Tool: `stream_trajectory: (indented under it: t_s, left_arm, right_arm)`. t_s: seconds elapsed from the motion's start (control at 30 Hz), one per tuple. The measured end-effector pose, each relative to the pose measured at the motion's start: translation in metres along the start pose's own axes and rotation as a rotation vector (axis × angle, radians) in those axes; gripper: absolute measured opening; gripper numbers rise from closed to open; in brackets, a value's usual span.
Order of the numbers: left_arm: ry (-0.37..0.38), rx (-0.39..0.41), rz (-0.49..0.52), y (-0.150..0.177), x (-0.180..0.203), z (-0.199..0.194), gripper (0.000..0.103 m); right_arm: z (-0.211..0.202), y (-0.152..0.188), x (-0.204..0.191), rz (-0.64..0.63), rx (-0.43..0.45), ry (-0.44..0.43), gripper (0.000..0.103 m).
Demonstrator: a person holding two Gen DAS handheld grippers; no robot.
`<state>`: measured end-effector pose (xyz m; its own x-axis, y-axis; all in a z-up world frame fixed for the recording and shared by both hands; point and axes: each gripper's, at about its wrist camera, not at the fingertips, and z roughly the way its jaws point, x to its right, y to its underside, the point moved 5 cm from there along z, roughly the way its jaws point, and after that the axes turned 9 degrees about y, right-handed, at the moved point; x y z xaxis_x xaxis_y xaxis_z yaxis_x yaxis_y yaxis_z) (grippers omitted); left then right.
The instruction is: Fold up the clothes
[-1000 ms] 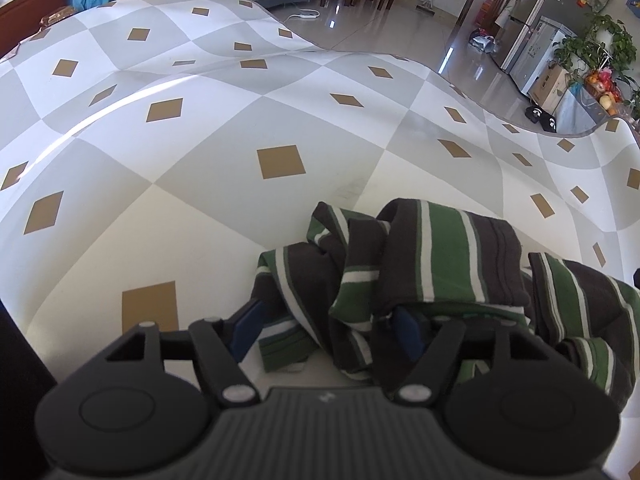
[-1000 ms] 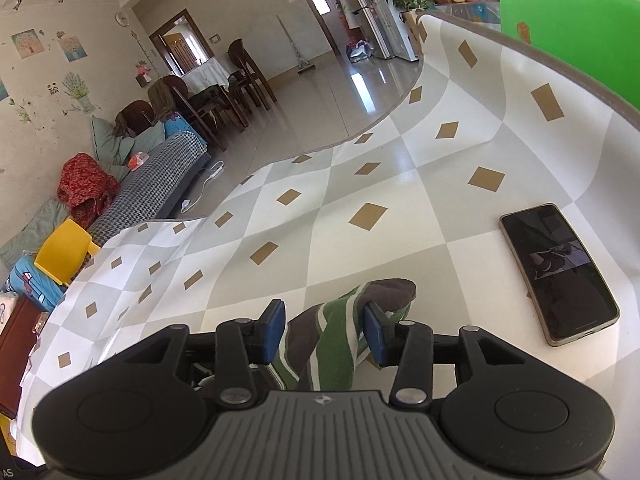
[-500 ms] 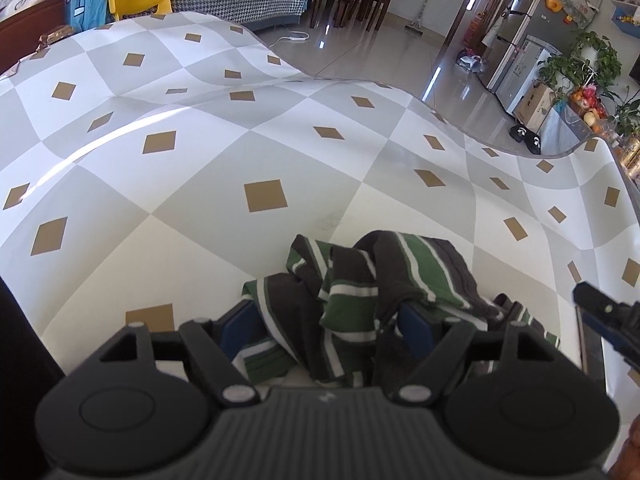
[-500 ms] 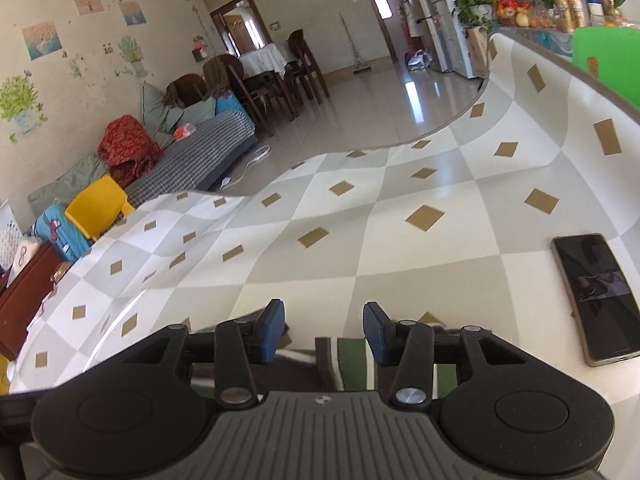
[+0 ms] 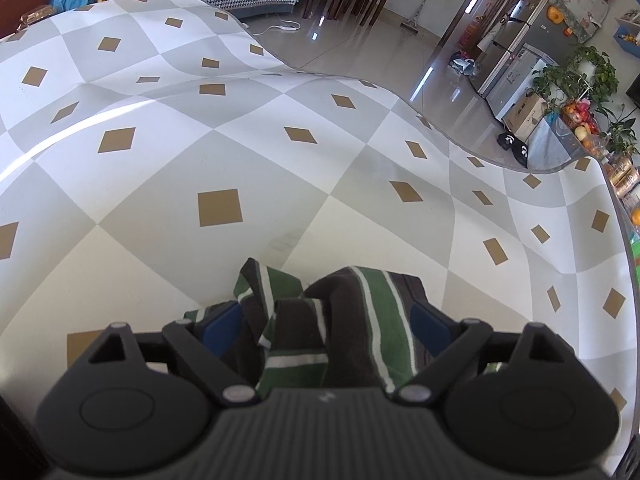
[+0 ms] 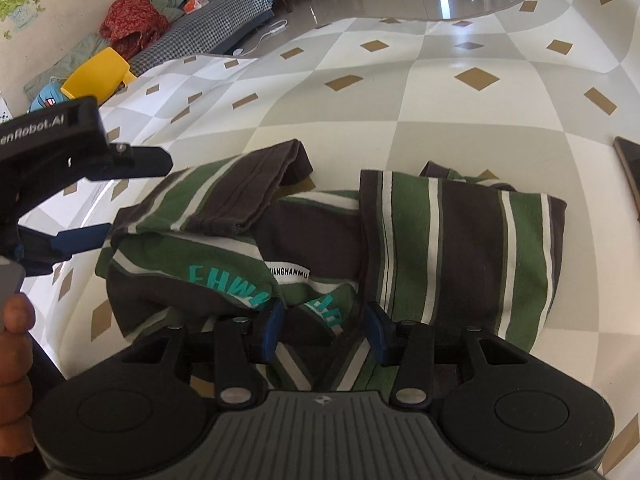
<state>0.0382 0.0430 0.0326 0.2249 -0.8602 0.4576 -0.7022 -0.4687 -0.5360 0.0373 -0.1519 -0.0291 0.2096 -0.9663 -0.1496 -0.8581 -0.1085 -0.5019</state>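
Observation:
A green, dark brown and white striped shirt [image 5: 360, 320] lies bunched and partly folded on the checked tablecloth [image 5: 220, 152]. My left gripper [image 5: 326, 325] straddles its near edge. Its jaws are opening and the blue pads stand clear of the cloth on both sides. In the right wrist view the shirt [image 6: 460, 248] shows teal letters and a white label, with one striped panel folded over on the right. My right gripper [image 6: 324, 324] points down over the shirt's near edge, with a bunched fold between its pads. The left gripper [image 6: 140, 196] hangs open at the shirt's left edge.
A dark phone [image 6: 630, 172] lies on the table at the far right. A person's hand [image 6: 12, 340] holds the left gripper at the left edge. The table's curved far edge [image 5: 480, 152] drops to a tiled floor. A yellow chair [image 6: 96, 72] stands beyond.
The left jaws have spread wider and drawn back from the shirt. The right gripper has dropped and tipped down, so the shirt now fills its view, with the panel laid over.

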Motion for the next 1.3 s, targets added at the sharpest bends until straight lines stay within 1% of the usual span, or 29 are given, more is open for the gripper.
stream_trajectory:
  t_s: [0.2,0.33,0.5,0.53,0.57,0.6,0.63,0.67,0.77,0.87,0.97,1.17,1.23,1.3]
  left_arm:
    - [0.001,-0.051,-0.01,0.003,0.002,0.029,0.091]
    - [-0.001,-0.078,0.009,0.007,0.006,0.043,0.096]
    - [-0.014,-0.086,0.066,0.012,0.014,0.054,0.095]
    - [-0.013,-0.083,0.078,0.012,0.015,0.055,0.089]
    - [-0.013,-0.081,0.091,0.013,0.016,0.055,0.079]
    - [-0.018,-0.078,0.1,0.014,0.016,0.054,0.074]
    - [-0.016,-0.074,0.099,0.014,0.015,0.053,0.063]
    - [-0.014,-0.07,0.098,0.013,0.014,0.051,0.054]
    - [-0.005,-0.048,0.076,0.011,0.009,0.043,0.042]
    - [0.001,-0.016,0.092,0.008,0.012,0.03,0.036]
    - [0.01,0.02,0.139,0.008,0.019,0.013,0.035]
    - [0.056,0.083,0.16,0.003,0.02,-0.027,0.035]
    - [0.07,0.08,0.17,0.005,0.019,-0.036,0.035]
    - [0.058,0.06,0.172,0.011,0.014,-0.04,0.035]
  right_arm:
    - [0.002,0.004,-0.001,-0.025,0.014,0.01,0.045]
    - [0.002,0.004,-0.002,-0.033,0.019,0.011,0.046]
    - [0.002,0.004,-0.005,-0.053,0.027,0.017,0.046]
    - [0.002,0.004,-0.005,-0.054,0.028,0.017,0.046]
    - [0.002,0.004,-0.005,-0.054,0.029,0.018,0.046]
    - [0.002,0.004,-0.006,-0.054,0.029,0.018,0.046]
    - [0.002,0.004,-0.006,-0.052,0.03,0.017,0.046]
    - [0.002,0.004,-0.005,-0.05,0.03,0.017,0.046]
    - [0.002,0.003,-0.005,-0.042,0.032,0.013,0.047]
    - [0.003,0.003,-0.005,-0.035,0.036,0.008,0.047]
    - [0.003,0.003,-0.004,-0.027,0.039,0.003,0.048]
    - [0.004,0.002,-0.001,0.003,0.046,-0.009,0.048]
    - [0.004,0.001,0.0,0.016,0.045,-0.013,0.048]
    - [0.004,0.0,0.002,0.029,0.043,-0.015,0.048]
